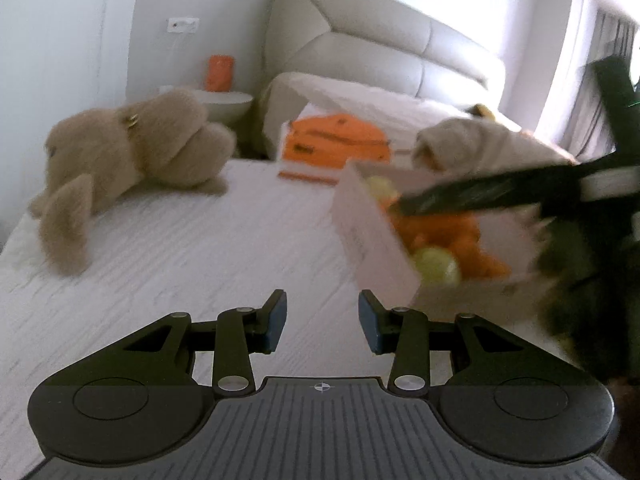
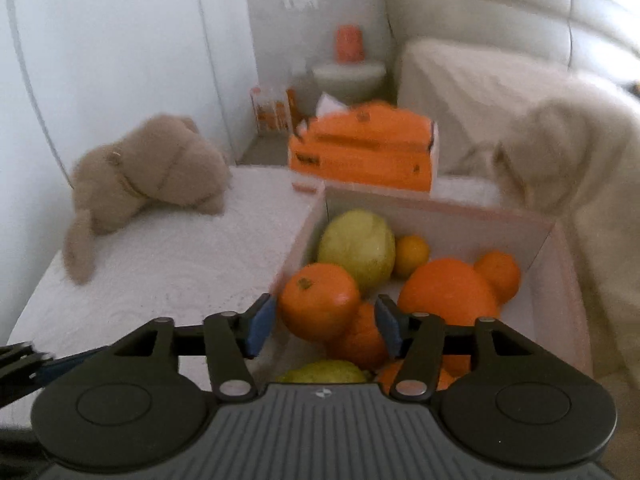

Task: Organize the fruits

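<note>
A white cardboard box (image 2: 440, 216) on the bed holds several oranges and yellow-green fruits. My right gripper (image 2: 325, 330) hangs open just above them. An orange (image 2: 320, 300) lies between its blue pads, and neither pad touches it. Behind that are a large yellow-green fruit (image 2: 358, 248) and a big orange (image 2: 448, 296). In the left wrist view the box (image 1: 372, 236) is at the right, with the right gripper's black fingers (image 1: 460, 198) reaching into it from the right. My left gripper (image 1: 322, 322) is open over the bare white sheet (image 1: 200, 260), left of the box, with nothing in it.
A brown plush toy (image 1: 132, 152) (image 2: 148, 168) lies at the left of the bed. An orange bag (image 1: 336, 140) (image 2: 364, 152) sits behind the box, and a beige cloth (image 1: 480, 140) is bunched at the right. A bedside table with an orange cup (image 1: 220, 72) stands by the headboard.
</note>
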Demonstrator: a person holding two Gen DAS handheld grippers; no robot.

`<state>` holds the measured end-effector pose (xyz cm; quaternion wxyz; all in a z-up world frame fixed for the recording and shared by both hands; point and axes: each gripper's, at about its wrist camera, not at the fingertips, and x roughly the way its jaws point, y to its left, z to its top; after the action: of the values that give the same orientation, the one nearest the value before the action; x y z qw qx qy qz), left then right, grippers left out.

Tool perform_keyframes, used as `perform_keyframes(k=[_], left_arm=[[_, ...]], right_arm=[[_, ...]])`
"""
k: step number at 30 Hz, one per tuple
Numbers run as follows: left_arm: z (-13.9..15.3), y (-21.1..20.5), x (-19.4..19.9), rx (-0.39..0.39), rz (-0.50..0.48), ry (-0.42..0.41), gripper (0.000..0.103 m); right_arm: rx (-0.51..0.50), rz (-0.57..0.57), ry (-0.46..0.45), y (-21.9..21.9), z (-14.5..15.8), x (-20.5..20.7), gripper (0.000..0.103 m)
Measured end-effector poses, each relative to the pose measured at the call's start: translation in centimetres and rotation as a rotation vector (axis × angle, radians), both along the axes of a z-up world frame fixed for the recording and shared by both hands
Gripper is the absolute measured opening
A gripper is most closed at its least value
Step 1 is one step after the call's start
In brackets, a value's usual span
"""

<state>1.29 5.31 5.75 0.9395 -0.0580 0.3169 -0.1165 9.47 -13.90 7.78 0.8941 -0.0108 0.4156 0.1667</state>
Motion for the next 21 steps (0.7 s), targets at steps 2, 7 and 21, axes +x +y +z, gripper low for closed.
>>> perform_keyframes(k=[2, 7, 21], left_arm=[[-0.9, 0.3, -1.0, 0.043, 0.025, 0.004, 0.044], [-3.2, 0.1, -2.9, 0.102, 0.078, 0.028, 0.044], [-4.4, -2.5, -3.1, 0.160, 0.136, 0.017, 0.066]], right_arm=[[0.011, -0.002, -0.080, -0.6, 1.5, -2.6, 0.078], [0.027, -0.032, -0.145, -1.9, 2.5, -9.2, 0.083], [-0.062, -0.132, -0.009, -1.2, -5.1, -11.2, 0.093]])
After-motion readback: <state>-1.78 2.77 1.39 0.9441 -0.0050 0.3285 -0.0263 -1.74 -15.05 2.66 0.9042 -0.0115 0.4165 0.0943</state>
